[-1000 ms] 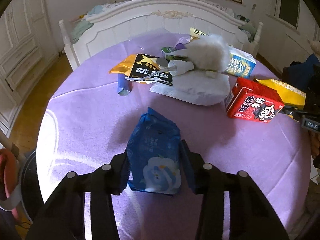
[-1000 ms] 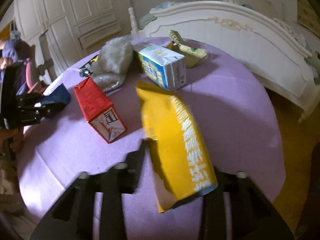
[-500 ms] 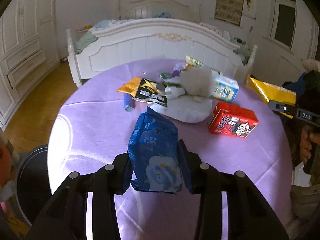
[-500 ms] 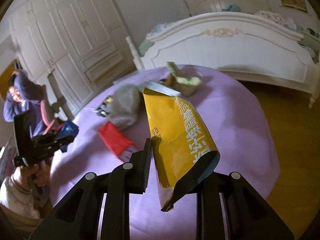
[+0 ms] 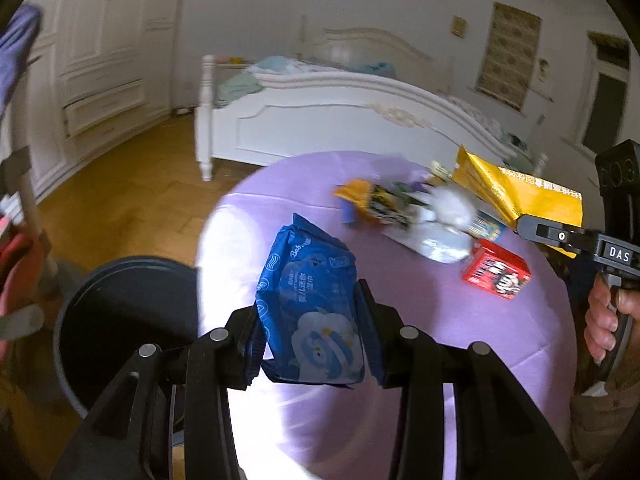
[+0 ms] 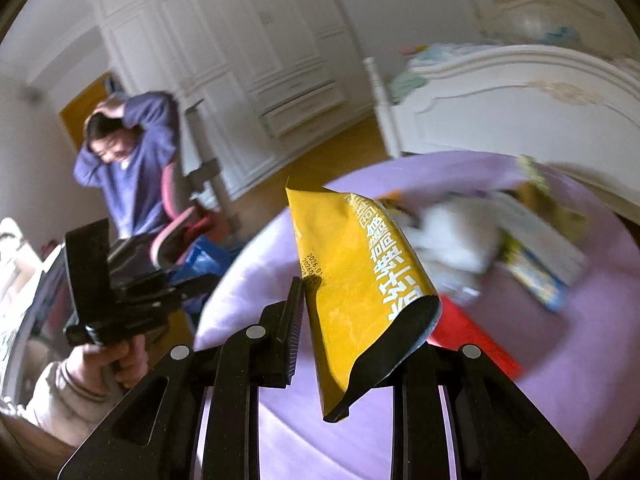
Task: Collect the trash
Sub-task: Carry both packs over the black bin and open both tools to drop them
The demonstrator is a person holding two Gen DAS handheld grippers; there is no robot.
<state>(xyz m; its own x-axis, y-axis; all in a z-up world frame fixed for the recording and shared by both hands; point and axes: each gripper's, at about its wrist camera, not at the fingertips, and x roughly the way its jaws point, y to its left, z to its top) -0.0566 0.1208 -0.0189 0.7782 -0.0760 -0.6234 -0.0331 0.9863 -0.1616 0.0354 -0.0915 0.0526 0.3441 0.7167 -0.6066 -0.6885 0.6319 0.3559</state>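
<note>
A: Entry, largest first. Round table (image 5: 400, 300) in purple cloth; dark bin (image 5: 120, 320) on the floor just beside its edge. Leftover litter sits in a heap mid-table, with a red carton (image 5: 496, 274) near it.

B: Held items?

A: Left gripper (image 5: 310, 344) is pinching a blue wipes pack (image 5: 310, 308), pads on both long sides near its lower end, clear of the table. Right gripper (image 6: 360, 324) is clamped on a yellow snack bag (image 6: 360, 264) at its open lower end, also in the air.

B: Handling?

A: My judgement: the pack is soft, somewhat plump and stable when squeezed across its width. The bag looks light, empty, slick film; it curls and could slip, so a grip well in from the edge is safer.

B: Pose?

A: Both grippers tilt downward. The left one sits over the table edge nearest the bin; the person's right hand (image 5: 604, 320) wraps the handle on the far side.
</note>
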